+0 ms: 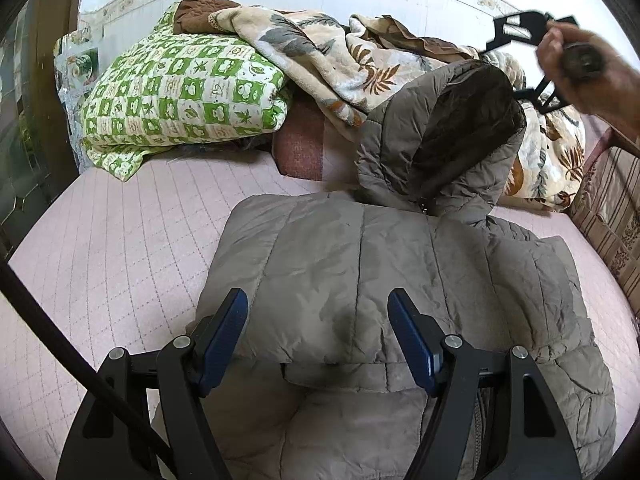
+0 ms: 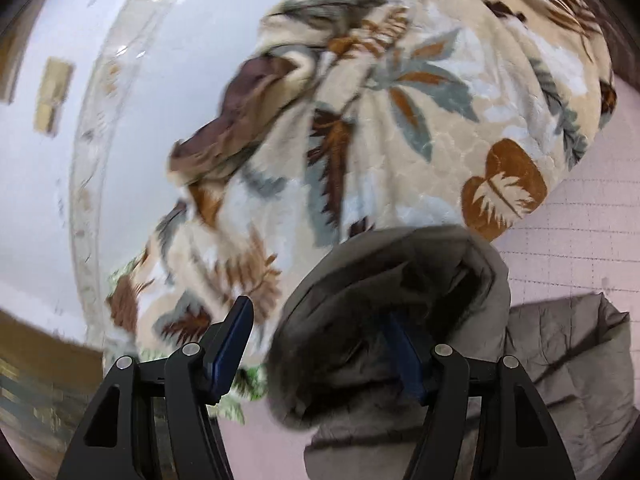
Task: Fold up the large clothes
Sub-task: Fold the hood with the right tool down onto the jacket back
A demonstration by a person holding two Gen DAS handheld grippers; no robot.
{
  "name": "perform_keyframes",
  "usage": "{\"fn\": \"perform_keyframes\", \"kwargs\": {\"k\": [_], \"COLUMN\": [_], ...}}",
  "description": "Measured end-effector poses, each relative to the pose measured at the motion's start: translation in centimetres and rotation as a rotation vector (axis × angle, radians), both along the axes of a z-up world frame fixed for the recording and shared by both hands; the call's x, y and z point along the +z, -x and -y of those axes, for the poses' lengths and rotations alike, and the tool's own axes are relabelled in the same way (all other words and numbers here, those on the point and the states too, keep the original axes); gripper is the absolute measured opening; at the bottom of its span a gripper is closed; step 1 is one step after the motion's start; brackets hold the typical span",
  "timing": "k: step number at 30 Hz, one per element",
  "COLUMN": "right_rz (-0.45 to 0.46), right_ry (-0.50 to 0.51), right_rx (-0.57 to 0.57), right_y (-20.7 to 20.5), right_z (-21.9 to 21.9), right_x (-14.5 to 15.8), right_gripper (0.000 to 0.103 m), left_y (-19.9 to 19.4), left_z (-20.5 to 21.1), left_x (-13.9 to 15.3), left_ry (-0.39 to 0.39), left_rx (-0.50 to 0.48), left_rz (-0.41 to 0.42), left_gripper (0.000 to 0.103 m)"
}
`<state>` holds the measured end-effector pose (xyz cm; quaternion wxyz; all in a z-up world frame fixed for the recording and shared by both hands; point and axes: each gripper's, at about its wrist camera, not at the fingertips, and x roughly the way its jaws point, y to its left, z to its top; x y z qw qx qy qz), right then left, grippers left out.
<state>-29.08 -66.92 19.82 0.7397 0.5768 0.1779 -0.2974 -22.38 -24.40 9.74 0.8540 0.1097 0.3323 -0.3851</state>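
A grey quilted puffer jacket [image 1: 380,280] lies folded on the pink quilted bed [image 1: 120,248]. Its hood [image 1: 448,136] stands up at the far end. My left gripper [image 1: 318,336] is open and hovers just above the near part of the jacket. My right gripper [image 1: 520,56] is held in a hand above the hood, at the upper right of the left wrist view. In the right wrist view my right gripper [image 2: 320,344] is open. Its right finger [image 2: 404,352] reaches inside the hood [image 2: 392,320], and its left finger [image 2: 232,344] is outside it.
A green and white patterned quilt [image 1: 184,92] and a beige leaf-print blanket [image 1: 320,52] are heaped at the head of the bed against the white wall. The blanket [image 2: 380,120] fills the right wrist view. A striped bed edge [image 1: 612,220] runs along the right.
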Motion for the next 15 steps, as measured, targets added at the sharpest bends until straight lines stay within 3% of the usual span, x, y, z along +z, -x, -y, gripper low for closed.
{"fn": "perform_keyframes", "kwargs": {"k": [1, 2, 3, 7, 12, 15], "right_rz": [-0.007, -0.007, -0.006, -0.027, 0.041, 0.028], "right_ry": [0.007, 0.023, 0.055, 0.201, 0.280, 0.327], "right_rx": [-0.009, -0.008, -0.001, 0.050, 0.136, 0.179], "right_y": [-0.1, 0.0, 0.1, 1.1, 3.9, 5.1], "right_z": [0.3, 0.2, -0.3, -4.0, -9.7, -12.9], "right_x": [-0.4, -0.7, -0.7, 0.5, 1.4, 1.9], "right_gripper": [0.064, 0.028, 0.011, 0.009, 0.009, 0.009], "left_y": [-0.1, -0.1, -0.1, -0.5, -0.9, -0.1], "left_z": [0.0, 0.1, 0.1, 0.1, 0.7, 2.3], "left_x": [0.0, -0.1, 0.0, 0.8, 2.7, 4.0], "left_ry": [0.000, -0.002, -0.004, 0.028, 0.137, 0.189], "left_rx": [-0.003, -0.005, -0.005, -0.013, -0.060, -0.097], "left_rz": [-0.005, -0.005, -0.001, -0.024, -0.161, -0.210], "left_gripper": [0.072, 0.072, 0.072, 0.072, 0.072, 0.072]}}
